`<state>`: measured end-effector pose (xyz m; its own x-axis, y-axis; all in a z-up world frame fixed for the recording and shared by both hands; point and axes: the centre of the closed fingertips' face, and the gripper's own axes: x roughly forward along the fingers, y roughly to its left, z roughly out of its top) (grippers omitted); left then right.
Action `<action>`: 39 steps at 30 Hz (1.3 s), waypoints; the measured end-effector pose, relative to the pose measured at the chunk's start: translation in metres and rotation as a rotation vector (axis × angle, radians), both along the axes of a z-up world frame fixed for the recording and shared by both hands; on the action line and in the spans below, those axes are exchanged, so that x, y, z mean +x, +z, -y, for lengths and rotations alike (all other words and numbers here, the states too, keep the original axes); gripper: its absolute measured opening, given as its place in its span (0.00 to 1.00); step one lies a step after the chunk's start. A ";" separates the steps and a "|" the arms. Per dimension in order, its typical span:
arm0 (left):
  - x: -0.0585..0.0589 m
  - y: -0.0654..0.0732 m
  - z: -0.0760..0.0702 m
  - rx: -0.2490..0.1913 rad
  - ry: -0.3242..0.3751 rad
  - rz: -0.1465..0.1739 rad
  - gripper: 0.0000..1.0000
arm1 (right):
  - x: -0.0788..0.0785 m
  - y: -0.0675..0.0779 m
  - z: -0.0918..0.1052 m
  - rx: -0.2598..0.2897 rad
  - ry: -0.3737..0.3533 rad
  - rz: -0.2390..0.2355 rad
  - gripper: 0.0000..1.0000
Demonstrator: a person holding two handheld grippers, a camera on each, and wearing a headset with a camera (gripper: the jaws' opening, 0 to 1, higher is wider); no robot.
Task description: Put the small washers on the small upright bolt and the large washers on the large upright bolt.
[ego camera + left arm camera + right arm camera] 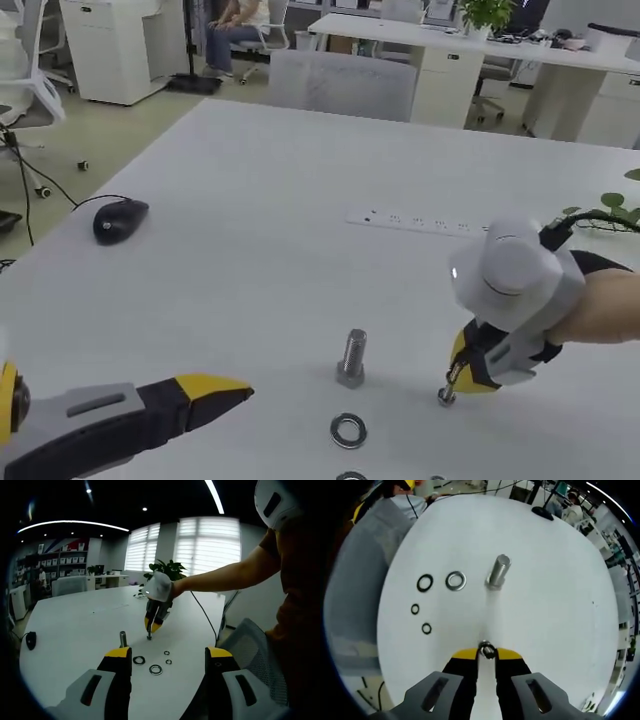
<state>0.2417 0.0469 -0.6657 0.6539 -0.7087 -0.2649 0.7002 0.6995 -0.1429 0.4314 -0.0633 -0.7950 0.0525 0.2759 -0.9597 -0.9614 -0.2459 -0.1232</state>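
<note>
Right gripper (pixel 486 656) has its jaws nearly together, pinching at the small bolt (pixel 446 397) standing on the table (pixel 250 220). Could be a washer going on there, too tiny to tell honestly. Left gripper (pixel 170 653) hangs back with jaws spread wide, holding nothing. The large bolt (pixel 498 571) stands bare just beyond. Two large washers (pixel 455 580) and two small washers (pixel 426 628) lie flat beside it. So I'd say basically everything's left to do, four washers at least.

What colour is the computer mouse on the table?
Black. The computer mouse shows best in the head view.
</note>
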 end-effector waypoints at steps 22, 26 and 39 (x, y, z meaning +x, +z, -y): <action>0.003 -0.003 -0.001 0.005 0.001 -0.009 0.58 | 0.005 -0.013 0.004 0.011 -0.016 0.014 0.16; 0.002 0.000 0.000 0.006 -0.001 -0.001 0.58 | 0.004 -0.005 0.007 0.042 -0.047 0.010 0.16; -0.007 0.006 0.007 0.010 -0.023 0.023 0.58 | -0.020 0.016 0.021 0.073 -0.066 0.029 0.16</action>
